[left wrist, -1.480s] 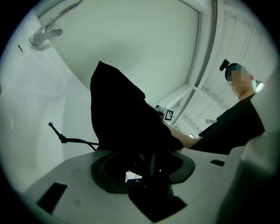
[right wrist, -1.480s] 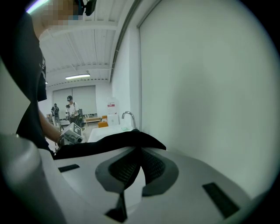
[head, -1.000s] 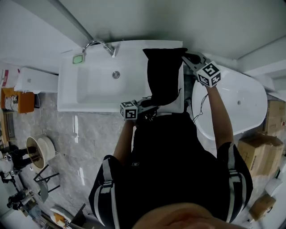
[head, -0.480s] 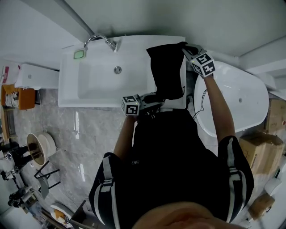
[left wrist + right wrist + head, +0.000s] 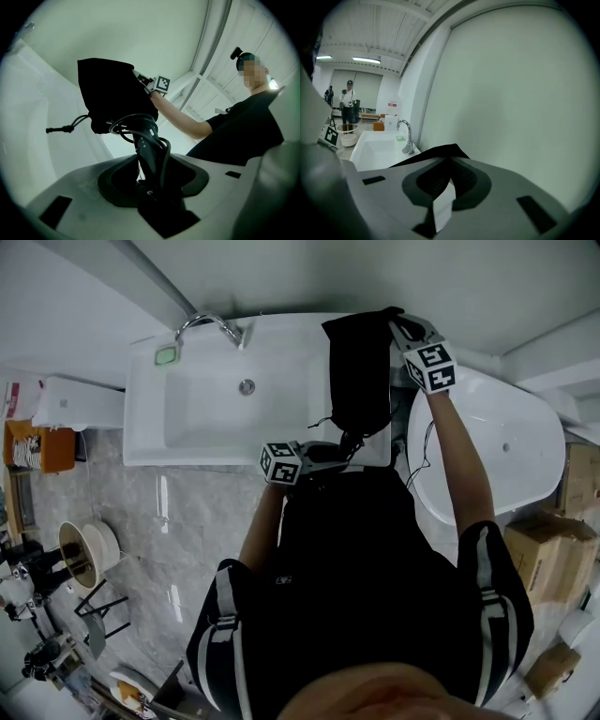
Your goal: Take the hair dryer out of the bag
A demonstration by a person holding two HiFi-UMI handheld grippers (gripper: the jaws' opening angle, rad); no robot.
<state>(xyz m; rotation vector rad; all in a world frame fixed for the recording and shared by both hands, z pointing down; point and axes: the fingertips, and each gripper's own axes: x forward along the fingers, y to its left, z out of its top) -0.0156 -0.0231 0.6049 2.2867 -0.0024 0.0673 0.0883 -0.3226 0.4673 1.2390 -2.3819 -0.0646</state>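
Note:
A black drawstring bag point(image 5: 358, 371) hangs in the air over the right end of the sink. My right gripper point(image 5: 398, 329) is shut on its far closed end, where black fabric point(image 5: 438, 154) and a white label point(image 5: 443, 206) sit pinched between the jaws. My left gripper point(image 5: 333, 454) is shut on the black hair dryer's handle point(image 5: 147, 143), which has its cord looped around it. The dryer's head is still hidden inside the bag's mouth point(image 5: 115, 96). A drawstring toggle point(image 5: 61, 127) dangles to the left.
A white sink point(image 5: 216, 409) with a chrome faucet point(image 5: 216, 329) and a green pad point(image 5: 166, 354) lies under the bag. A white bathtub point(image 5: 511, 451) stands at the right, with cardboard boxes point(image 5: 548, 549) beyond it. The wall is close behind.
The right gripper has drawn the bag's closed end up and toward the wall. The bag has shifted right, the left gripper has followed a little, and more of the handle and cord shows.

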